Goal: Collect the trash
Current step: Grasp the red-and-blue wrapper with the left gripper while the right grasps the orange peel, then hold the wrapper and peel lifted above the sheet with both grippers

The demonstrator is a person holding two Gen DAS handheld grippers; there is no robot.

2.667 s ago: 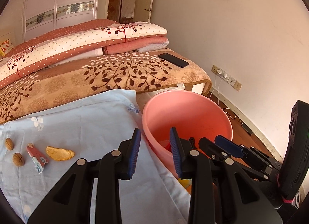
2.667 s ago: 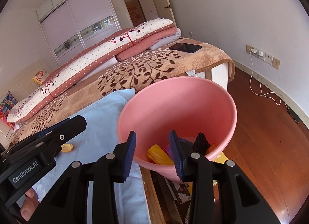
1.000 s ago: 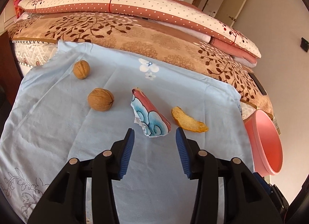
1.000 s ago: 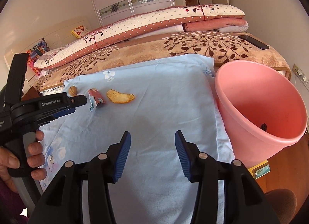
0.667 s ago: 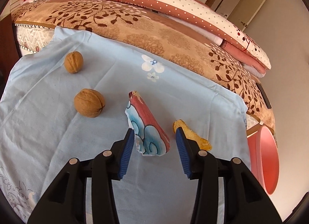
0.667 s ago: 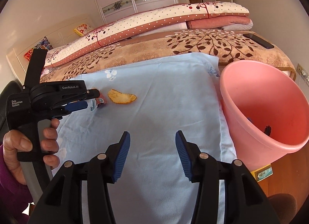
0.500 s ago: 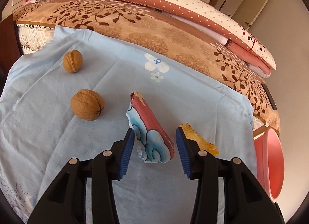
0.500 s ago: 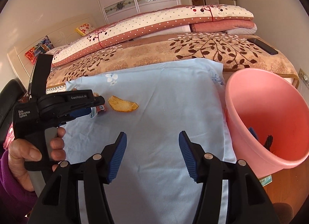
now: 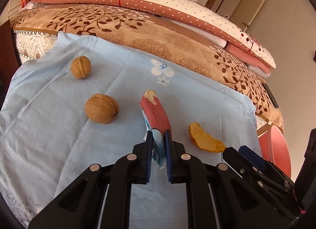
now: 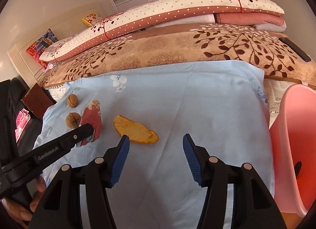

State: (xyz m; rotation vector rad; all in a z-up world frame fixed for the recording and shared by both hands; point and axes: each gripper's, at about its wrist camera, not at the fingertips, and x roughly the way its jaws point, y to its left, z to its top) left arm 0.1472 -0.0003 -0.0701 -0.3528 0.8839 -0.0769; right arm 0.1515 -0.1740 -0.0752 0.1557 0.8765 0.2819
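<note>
A red and blue snack wrapper [image 9: 156, 116] lies on the light blue cloth [image 9: 59, 130]. My left gripper [image 9: 158, 142] is shut on the wrapper's near end; it also shows in the right wrist view [image 10: 86, 130] on the wrapper [image 10: 91, 120]. An orange peel [image 9: 205, 140] lies right of it, also in the right wrist view [image 10: 136, 130]. My right gripper [image 10: 156, 144] is open and empty, just right of the peel. Two walnuts [image 9: 101, 108] [image 9: 81, 67] lie to the left. The pink bin [image 10: 296, 150] stands at the right.
A bed with a brown leaf-pattern blanket [image 10: 177, 51] and a folded dotted quilt [image 10: 177, 12] lies behind the cloth. A black phone [image 10: 295, 49] rests on the blanket at the right. A dark chair [image 10: 9, 110] is at the left.
My left gripper has closed on the wrapper's near end. My right gripper has moved left and forward toward the orange peel, away from the bin.
</note>
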